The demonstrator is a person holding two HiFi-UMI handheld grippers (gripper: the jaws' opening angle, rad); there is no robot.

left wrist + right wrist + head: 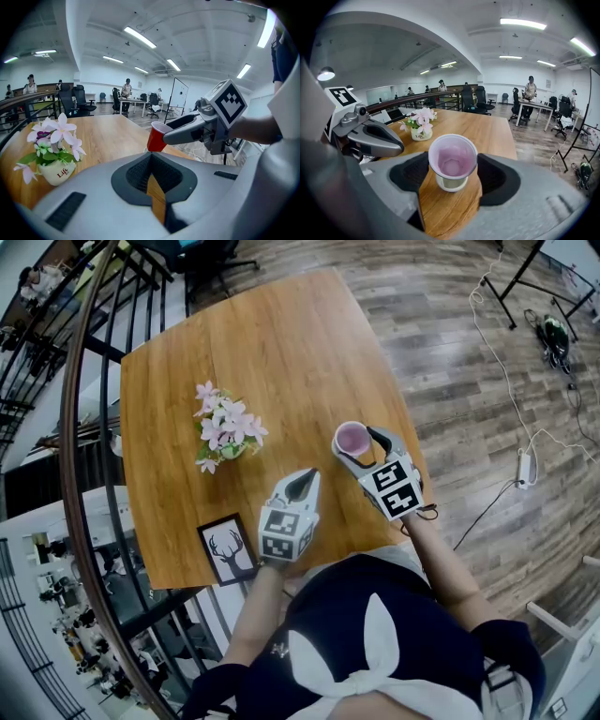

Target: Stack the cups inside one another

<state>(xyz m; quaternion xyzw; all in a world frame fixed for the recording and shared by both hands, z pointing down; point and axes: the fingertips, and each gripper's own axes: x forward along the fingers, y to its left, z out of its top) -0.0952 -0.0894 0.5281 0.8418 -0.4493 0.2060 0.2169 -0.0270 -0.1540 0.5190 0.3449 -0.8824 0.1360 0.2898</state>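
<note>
Pinching the red cup (452,159) between its pads, the right gripper (454,169) holds it right over a second cup (450,184) standing on the table (497,131). The nesting step looks to be in hand, and the next move calls for a straight drop centred on the lower rim, then release. The left gripper (151,161) hangs nearby with its claw pressed together, empty. The lower cup is mostly hidden, probably pale, and I can't tell if the two touch yet.
</note>
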